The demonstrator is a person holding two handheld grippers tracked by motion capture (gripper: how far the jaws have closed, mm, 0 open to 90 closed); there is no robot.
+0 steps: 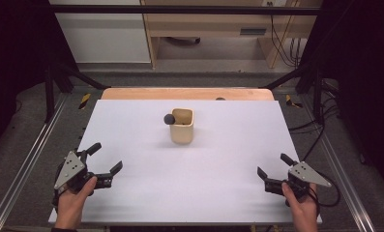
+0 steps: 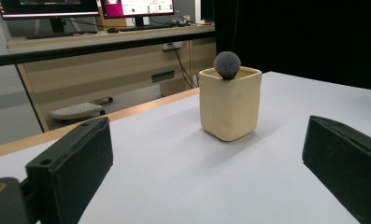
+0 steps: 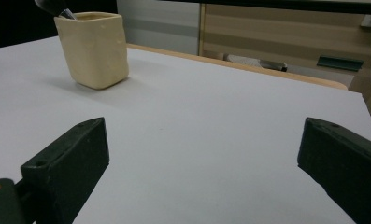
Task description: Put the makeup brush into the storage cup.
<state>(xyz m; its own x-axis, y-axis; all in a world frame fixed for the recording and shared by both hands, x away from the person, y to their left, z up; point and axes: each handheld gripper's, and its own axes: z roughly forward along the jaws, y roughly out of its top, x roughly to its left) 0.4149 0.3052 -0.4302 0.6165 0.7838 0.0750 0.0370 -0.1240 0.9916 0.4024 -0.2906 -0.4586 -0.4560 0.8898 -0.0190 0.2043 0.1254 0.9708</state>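
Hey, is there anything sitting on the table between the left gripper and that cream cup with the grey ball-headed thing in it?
Nothing visible. The white table is bare between the open left gripper and the cream cup holding the grey ball-headed thing.

From my seat I see a white tabletop (image 1: 146,193) with a wooden edge (image 1: 187,93) at the far side; grey floor (image 1: 30,121) around it; black curtains (image 1: 10,53) at both sides; a pale wooden desk (image 1: 218,29) behind, cables (image 1: 288,43) hanging beside it; monitors (image 2: 136,7) glow on that desk.
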